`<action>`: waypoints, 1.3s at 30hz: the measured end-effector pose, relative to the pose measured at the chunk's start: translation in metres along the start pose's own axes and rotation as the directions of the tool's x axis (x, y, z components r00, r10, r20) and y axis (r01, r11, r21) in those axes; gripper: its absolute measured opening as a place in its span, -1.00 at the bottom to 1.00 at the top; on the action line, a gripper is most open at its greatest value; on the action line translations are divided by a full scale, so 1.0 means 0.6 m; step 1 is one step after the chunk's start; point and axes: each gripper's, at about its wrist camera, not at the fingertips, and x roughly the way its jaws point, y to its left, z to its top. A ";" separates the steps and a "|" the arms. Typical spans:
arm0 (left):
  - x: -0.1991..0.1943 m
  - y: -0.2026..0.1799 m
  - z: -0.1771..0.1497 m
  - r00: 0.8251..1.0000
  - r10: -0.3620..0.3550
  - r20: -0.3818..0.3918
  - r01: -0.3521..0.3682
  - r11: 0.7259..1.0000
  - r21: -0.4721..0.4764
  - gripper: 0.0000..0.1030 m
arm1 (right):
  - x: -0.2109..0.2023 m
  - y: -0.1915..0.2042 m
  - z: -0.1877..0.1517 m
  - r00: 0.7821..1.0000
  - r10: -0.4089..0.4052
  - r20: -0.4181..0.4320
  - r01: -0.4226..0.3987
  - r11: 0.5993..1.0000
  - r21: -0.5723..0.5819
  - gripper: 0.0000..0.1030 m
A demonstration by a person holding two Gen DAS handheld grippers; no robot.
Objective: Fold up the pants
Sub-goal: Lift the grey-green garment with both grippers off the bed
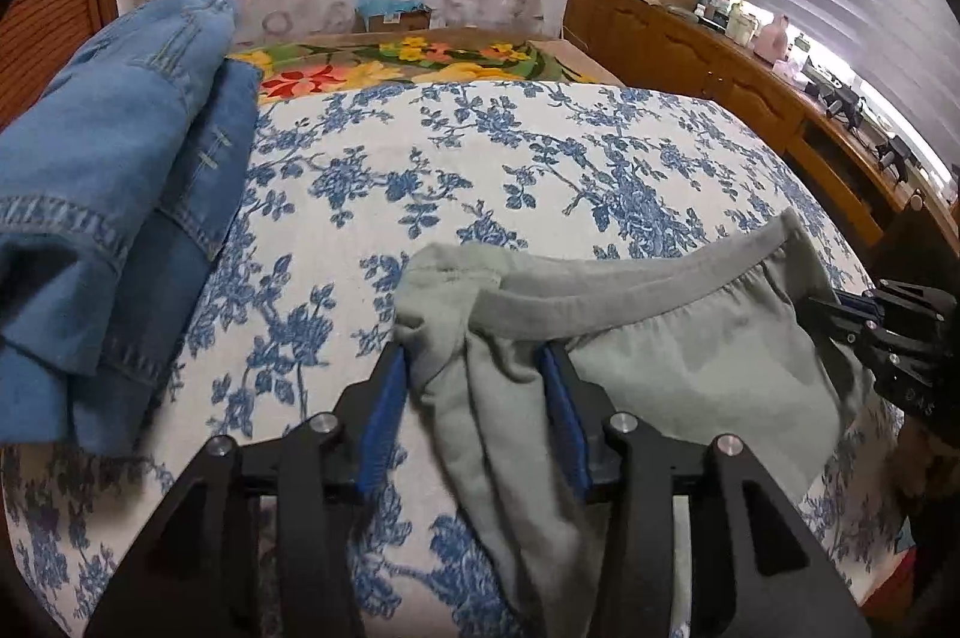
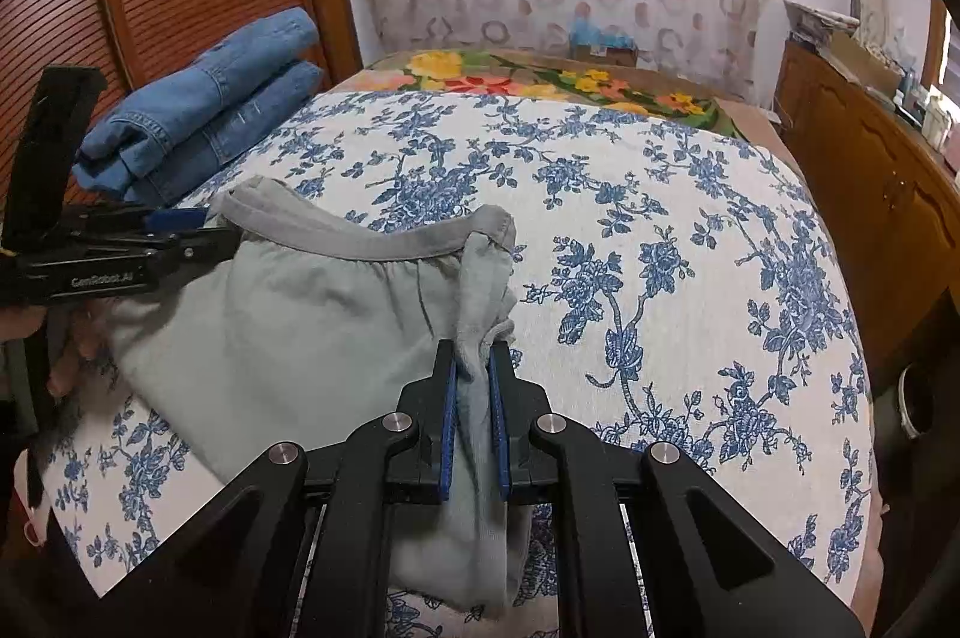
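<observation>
Floral bedspread (image 1: 540,170); pants (image 1: 690,362) between left gripper (image 1: 474,368) fingers.

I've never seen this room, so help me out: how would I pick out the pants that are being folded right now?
Start at the bed with the blue-flowered white cover. Near its front edge lie the pale grey-green pants, their darker grey waistband stretched between two black grippers. Unlike the folded blue jeans stacked at the bed's far left, they are thin, soft and plain-coloured.

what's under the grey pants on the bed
The grey pants lie on the blue floral bedspread, which shows all round them. The cloth hides what is directly beneath. The right gripper pinches one waistband end; the left gripper stands open around the other.
</observation>
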 end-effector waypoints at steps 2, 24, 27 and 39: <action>0.004 0.002 0.004 1.000 -0.011 0.003 0.011 1.000 0.000 -0.14 | 0.000 0.000 0.000 1.000 0.001 0.000 -0.001 1.000 0.001 -0.86; -0.135 -0.028 0.005 0.971 -0.110 0.211 0.105 0.994 0.036 -0.83 | -0.063 0.018 0.020 0.991 0.044 0.123 -0.044 0.999 -0.002 -0.88; -0.157 -0.030 0.011 0.966 -0.106 0.236 0.099 0.994 0.043 -0.83 | -0.078 0.023 0.030 0.988 0.045 0.146 -0.045 0.999 -0.009 -0.88; -0.235 -0.026 0.034 0.947 -0.073 0.312 0.055 0.996 0.065 -0.82 | -0.138 0.053 0.080 0.969 0.059 0.239 -0.046 0.997 -0.057 -0.88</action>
